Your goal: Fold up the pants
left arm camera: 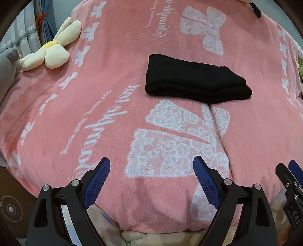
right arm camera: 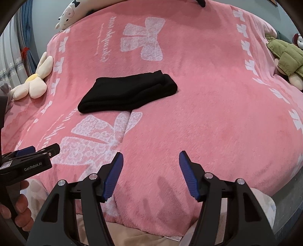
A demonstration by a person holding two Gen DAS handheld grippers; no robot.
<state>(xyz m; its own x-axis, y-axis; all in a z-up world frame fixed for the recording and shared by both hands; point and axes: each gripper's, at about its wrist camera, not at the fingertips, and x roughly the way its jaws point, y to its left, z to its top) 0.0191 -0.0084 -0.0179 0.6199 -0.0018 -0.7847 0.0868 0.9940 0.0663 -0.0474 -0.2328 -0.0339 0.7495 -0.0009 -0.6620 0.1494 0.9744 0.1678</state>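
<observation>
The black pants lie folded into a compact thick bundle on the pink blanket, well ahead of both grippers; they also show in the right wrist view. My left gripper is open and empty, low over the near edge of the bed. My right gripper is open and empty, also near the front edge. The right gripper's tips show at the right edge of the left wrist view. The left gripper shows from the side in the right wrist view, held by a hand.
A cream flower plush lies at the bed's left side. A white plush sits at the far edge. A doll in a green jacket lies at the right. A crease runs through the blanket before the pants.
</observation>
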